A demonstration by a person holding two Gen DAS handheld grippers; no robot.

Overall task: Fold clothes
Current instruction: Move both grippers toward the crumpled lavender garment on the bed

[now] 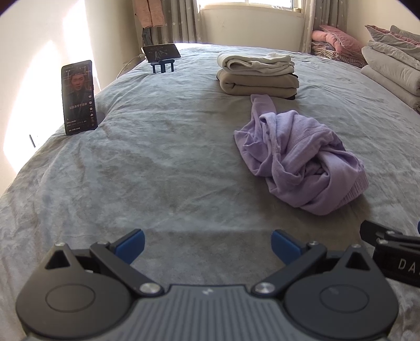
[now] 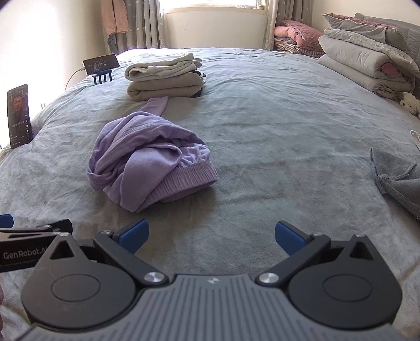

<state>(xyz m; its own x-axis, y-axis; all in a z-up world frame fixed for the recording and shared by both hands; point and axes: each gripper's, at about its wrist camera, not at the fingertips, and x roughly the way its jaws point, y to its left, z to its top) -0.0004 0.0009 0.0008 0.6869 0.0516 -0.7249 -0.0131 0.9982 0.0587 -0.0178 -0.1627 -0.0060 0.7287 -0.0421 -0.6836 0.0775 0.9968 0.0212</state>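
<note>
- Upright phone (image 1: 78, 97), screen lit, at bed's left edge
- Second phone (image 1: 161, 51) on small blue stand (image 1: 162, 66)
- Folded quilts (image 2: 367, 65) stacked far right
- Curtains (image 2: 139, 23) beside window

Black tongs (image 1: 207, 245), blue pads (image 2: 134, 233), silver screws.

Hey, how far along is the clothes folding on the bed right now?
Done: two beige garments sit folded in a stack. In hand: nothing; the left tongs and right tongs are both open over the bedspread. Left: the purple sweater lies crumpled, and a grey garment waits at the right edge.
</note>
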